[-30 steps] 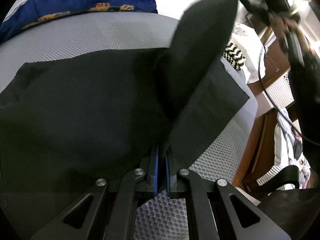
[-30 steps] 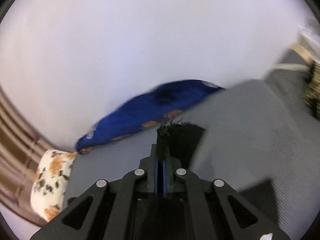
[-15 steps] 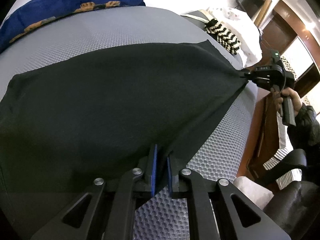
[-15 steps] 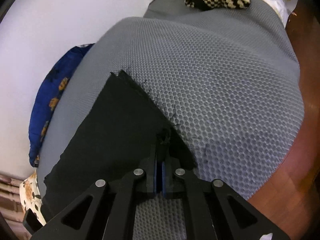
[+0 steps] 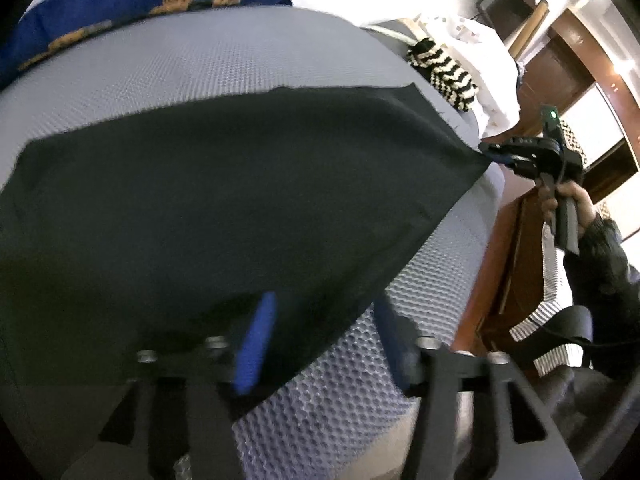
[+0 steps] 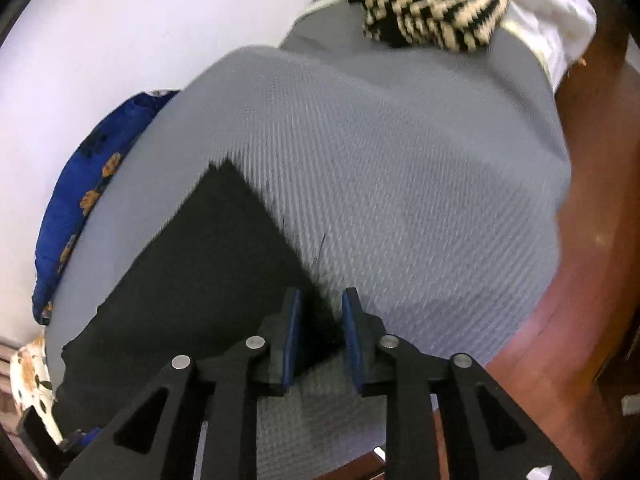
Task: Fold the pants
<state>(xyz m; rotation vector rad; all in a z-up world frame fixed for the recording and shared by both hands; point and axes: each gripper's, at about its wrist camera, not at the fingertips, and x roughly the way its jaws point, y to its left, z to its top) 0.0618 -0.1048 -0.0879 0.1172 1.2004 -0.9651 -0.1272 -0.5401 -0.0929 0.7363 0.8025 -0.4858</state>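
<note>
- Pants (image 5: 240,200) lie spread flat as one dark sheet on the grey mesh mattress (image 5: 224,56); in your left wrist view their long axis runs side to side, from the blunt end at the left edge to a corner drawn out at the right
- Your left gripper (image 5: 320,332) has its blue-padded jaws standing wide apart; the near hem of the pants lies between them, with no pad pressed on it; motion blur softens the fingers
- Your right gripper (image 6: 318,328) shows a clear gap between its pads too; the frayed corner of the pants (image 6: 208,272) sits in that gap, loose threads trailing onto the mattress (image 6: 400,200); from the left wrist view the right gripper (image 5: 490,152) meets that same drawn-out corner, though you cannot tell its jaw spacing there
- Beyond the cloth: a blue patterned pillow (image 5: 132,4) against the wall; a black-and-cream striped knit item (image 6: 432,12) near the far right end of the mattress; wooden furniture (image 5: 560,60) beside the bed
</note>
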